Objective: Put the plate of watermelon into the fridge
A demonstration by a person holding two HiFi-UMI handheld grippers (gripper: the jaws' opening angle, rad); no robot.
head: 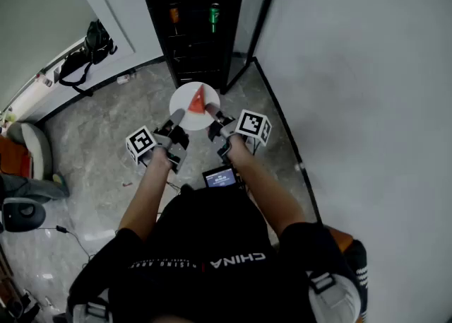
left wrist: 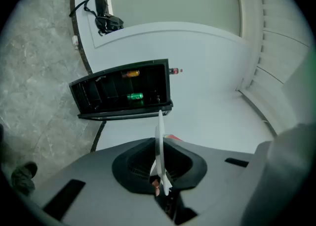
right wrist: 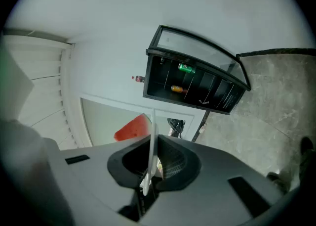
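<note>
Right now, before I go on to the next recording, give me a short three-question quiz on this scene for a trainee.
1. True or false: the door of the fridge is shut.
2. Of the left tool and the right tool, which is shut on the plate? A: left only. B: right only. C: both.
3. Fill in: the fruit on the plate is ____.
Key: 1 false, the door stands open. 2 C, one tool on each side of the rim. 3 watermelon.
</note>
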